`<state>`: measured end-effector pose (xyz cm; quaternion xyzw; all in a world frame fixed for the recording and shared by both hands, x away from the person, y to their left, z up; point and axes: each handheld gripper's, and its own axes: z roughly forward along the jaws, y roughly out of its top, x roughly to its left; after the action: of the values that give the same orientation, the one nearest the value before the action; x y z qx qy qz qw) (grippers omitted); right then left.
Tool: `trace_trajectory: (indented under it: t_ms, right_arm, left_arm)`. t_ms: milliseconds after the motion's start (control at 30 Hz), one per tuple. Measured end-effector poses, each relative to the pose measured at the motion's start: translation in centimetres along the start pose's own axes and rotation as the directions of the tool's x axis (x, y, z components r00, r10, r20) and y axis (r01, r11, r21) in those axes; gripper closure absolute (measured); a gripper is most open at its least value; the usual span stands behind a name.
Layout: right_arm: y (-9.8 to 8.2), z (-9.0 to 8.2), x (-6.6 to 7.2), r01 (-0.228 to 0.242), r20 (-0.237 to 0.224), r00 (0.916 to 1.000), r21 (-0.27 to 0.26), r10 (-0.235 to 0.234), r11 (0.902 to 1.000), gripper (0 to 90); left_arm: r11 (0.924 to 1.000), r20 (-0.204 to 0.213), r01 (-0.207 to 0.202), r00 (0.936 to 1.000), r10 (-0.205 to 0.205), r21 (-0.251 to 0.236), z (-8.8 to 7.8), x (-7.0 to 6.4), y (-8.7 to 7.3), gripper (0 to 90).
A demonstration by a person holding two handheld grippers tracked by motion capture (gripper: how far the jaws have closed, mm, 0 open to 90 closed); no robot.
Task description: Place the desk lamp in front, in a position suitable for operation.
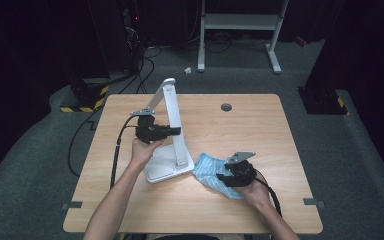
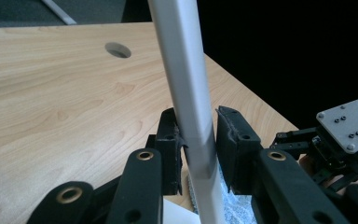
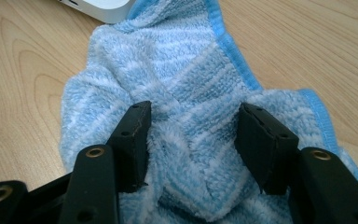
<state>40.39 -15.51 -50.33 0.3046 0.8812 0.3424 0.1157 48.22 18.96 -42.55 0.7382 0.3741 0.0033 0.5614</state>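
On the light wood-grain tabletop (image 1: 205, 200) stands a white desk lamp with a flat rectangular base and a slim, jointed arm (image 1: 175, 131); its base sits left of the middle, and its square-edged upright post (image 2: 190, 116) rises from the base's right edge and leans slightly away from the person. The left tool (image 1: 172, 131), held in the person's left hand (image 1: 145, 149), lies level at about mid-height of that post, and in the left gripper view its two black jaws sit on either side of the white post with their pads pressed against it, so this tool is clamped on the lamp's post. Just to the right of the lamp's base, touching its corner, a crumpled light-blue terry cloth with a brighter blue hem (image 1: 209, 172) lies bunched on the tabletop. The right tool (image 1: 225, 176), held in the person's right hand (image 1: 257, 192), rests low over that cloth; in the right gripper view its jaws stand partly apart with a raised fold of the cloth (image 3: 191, 140) between them, the left pad against the pile, while whether the right pad presses on the fabric cannot be told. A round grey cable hole (image 1: 226, 107) is set in the tabletop near the far edge, well apart from the lamp and the cloth.
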Motion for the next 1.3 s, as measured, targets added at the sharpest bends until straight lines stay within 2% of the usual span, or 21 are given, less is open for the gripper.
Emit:
trace_trajectory:
  t_ms: [200,267,300,433,600,667,733,967,1200,1300]
  right_arm:
    - [0.1,-0.1,0.1,0.001,0.002,1.0,-0.001,-0.001,1.0,44.9]
    - [0.1,-0.3,0.2,0.005,0.006,1.0,-0.007,-0.004,1.0,44.2]
    - [0.1,-0.4,0.3,0.004,0.006,1.0,-0.011,-0.004,0.9999,43.6]
    - [0.2,-1.2,0.5,0.011,0.008,0.9999,-0.037,-0.011,0.9992,40.1]
    - [-0.2,-2.6,0.4,-0.001,0.041,0.9991,-0.063,0.004,0.998,33.6]
    - [-0.6,-3.1,0.2,-0.008,0.06,0.9981,-0.056,0.012,0.9984,28.5]
    - [-1.1,-3.2,0.0,-0.02,0.057,0.9981,-0.036,0.022,0.9992,23.8]
    - [-1.3,-2.2,0.0,-0.017,0.036,0.9992,0.013,0.016,0.9998,11.1]
    - [-1.3,-1.1,0.3,-0.021,0.007,0.9998,0.05,0.02,0.9985,10.6]
    - [-1.2,-0.8,0.3,-0.027,-0.006,0.9996,0.033,0.027,0.9991,19.3]
  left_arm:
    - [0.9998,0.012,0.003,0.9999,-0.003,-0.021,-0.3,-0.6,0.4,74.7]
    - [0.9997,-0.008,-0.017,0.9998,0.017,-0.016,-0.3,-0.8,0.5,76.2]
    - [0.9988,-0.035,-0.048,0.9982,0.048,-0.008,-0.3,-1.1,0.5,76.3]
    - [0.9991,-0.022,-0.04,0.999,0.039,-0.017,-0.5,-1.4,0.8,76.5]
    - [0.9981,-0.03,-0.059,0.9978,0.059,-0.016,-0.6,-2.0,0.9,76.6]
    - [0.998,-0.024,-0.056,0.9982,0.055,-0.029,-0.8,-2.2,1.0,76.6]
    - [0.9978,-0.018,-0.047,0.9988,0.046,-0.046,-1.1,-2.5,1.3,76.6]
    - [0.998,-0.037,-0.052,0.998,0.05,-0.037,-1.9,-3.7,2.5,76.6]
    - [0.9979,-0.015,-0.039,0.9991,0.039,-0.051,-2.1,-5.3,3.6,76.6]
    - [0.9982,0.001,-0.032,0.9995,0.032,-0.051,-1.7,-6.0,3.8,76.6]
